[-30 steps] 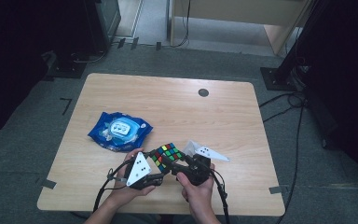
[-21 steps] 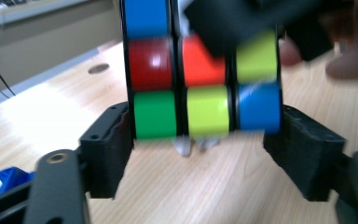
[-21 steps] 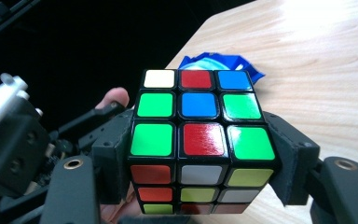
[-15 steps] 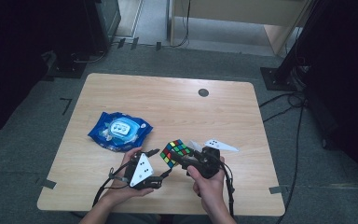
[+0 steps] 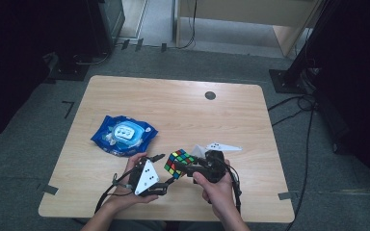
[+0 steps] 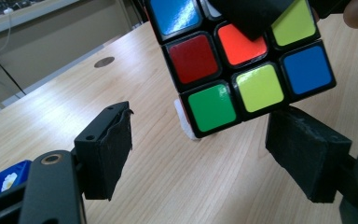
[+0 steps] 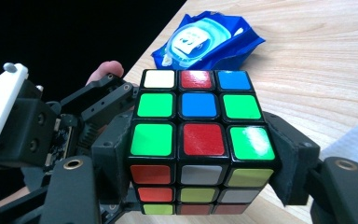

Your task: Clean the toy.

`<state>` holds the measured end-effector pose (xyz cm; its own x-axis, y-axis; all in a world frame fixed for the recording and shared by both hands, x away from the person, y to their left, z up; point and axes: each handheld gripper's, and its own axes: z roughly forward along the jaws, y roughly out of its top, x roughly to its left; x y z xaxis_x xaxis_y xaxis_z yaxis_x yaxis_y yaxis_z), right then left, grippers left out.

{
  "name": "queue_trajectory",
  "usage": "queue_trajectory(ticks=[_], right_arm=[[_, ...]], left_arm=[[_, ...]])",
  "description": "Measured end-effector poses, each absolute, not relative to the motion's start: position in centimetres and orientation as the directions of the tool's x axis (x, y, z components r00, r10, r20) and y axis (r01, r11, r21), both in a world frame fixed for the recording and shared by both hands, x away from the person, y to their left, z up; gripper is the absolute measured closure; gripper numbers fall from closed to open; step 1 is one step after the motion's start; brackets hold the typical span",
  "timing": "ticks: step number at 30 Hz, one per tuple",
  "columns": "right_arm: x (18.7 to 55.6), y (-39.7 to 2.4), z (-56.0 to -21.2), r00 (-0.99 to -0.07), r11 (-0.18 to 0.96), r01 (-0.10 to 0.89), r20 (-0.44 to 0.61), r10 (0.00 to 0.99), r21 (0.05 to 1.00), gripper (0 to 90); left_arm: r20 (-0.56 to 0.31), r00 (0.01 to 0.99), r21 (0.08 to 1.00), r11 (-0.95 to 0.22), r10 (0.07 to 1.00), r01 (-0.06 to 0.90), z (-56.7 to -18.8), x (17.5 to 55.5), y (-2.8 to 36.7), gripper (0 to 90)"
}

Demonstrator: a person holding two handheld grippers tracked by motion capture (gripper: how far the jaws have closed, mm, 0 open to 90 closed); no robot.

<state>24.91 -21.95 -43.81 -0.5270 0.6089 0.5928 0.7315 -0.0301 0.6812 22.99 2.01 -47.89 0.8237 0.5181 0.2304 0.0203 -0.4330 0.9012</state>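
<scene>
One puzzle cube (image 5: 178,162), one blue pack of wipes (image 5: 124,134) and two hand-held grippers are seen over a single wooden table (image 5: 173,110); a white piece (image 5: 211,147) is seen lying just to the right of the cube, and one dark round grommet (image 5: 210,95) is set into the far part of the tabletop. The cube is held clear of the tabletop at the near edge, right of the wipes pack and well apart from it. It is clamped by the right gripper (image 7: 203,165), whose two black pads are pressed against opposite side faces of the cube's lowest layer in the right gripper view, with the jaws about half spread. The left gripper (image 6: 212,149) is placed just left of the cube in the high view; its jaws have just been opening and are now stood wide apart, with nothing gripped. In the left gripper view the cube is seen just beyond and above those open jaws, its lower corner hanging over the gap between the pads without being touched by either pad. The wipes pack lies flat on the left half of the table, far of the left hand (image 5: 125,197).
</scene>
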Motion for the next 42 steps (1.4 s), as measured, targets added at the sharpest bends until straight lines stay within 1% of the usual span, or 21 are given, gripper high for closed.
queue_trajectory(ticks=[5, 11, 17, 25, 32, 37, 38, 40, 42], right_arm=[[25.1, -21.6, -44.0, -0.536, 0.008, 0.748, 0.596, 0.598, 0.664, 34.7], [25.3, -21.8, -44.1, -0.530, 0.016, 0.765, 0.616, 0.583, 0.644, 34.6], [25.4, -21.6, -44.3, -0.532, 0.028, 0.769, 0.615, 0.582, 0.639, 34.5], [25.3, -20.9, -44.5, -0.539, 0.049, 0.769, 0.605, 0.586, 0.637, 34.4], [25.3, -20.6, -44.7, -0.546, 0.062, 0.769, 0.603, 0.582, 0.636, 34.4], [25.3, -20.3, -44.8, -0.554, 0.083, 0.770, 0.600, 0.577, 0.632, 34.4], [25.3, -20.3, -44.8, -0.554, 0.087, 0.771, 0.599, 0.578, 0.631, 34.4], [25.3, -20.3, -44.8, -0.551, 0.086, 0.775, 0.603, 0.577, 0.626, 34.4], [25.3, -20.3, -44.8, -0.552, 0.088, 0.774, 0.601, 0.578, 0.627, 34.4]], left_arm=[[0.237, 0.833, 0.888, -0.460, 0.499, 0.023, -48.1, 23.1, 2.1, 21.7], [0.259, 0.825, 0.883, -0.470, 0.502, 0.009, -48.0, 22.8, 1.7, 19.0], [0.280, 0.828, 0.874, -0.485, 0.486, -0.011, -48.0, 22.5, 1.5, 18.6], [0.294, 0.828, 0.872, -0.488, 0.478, -0.027, -47.9, 22.2, 1.1, 14.7], [0.314, 0.828, 0.866, -0.498, 0.465, -0.049, -47.7, 22.0, 0.9, 14.0], [0.316, 0.837, 0.866, -0.496, 0.447, -0.062, -47.6, 21.9, 0.8, 15.3], [0.319, 0.840, 0.864, -0.498, 0.439, -0.067, -47.6, 21.8, 0.8, 16.6], [0.328, 0.843, 0.861, -0.503, 0.426, -0.081, -47.7, 21.7, 0.8, 22.5], [0.349, 0.837, 0.854, -0.510, 0.421, -0.099, -47.7, 21.5, 0.7, 25.2]])
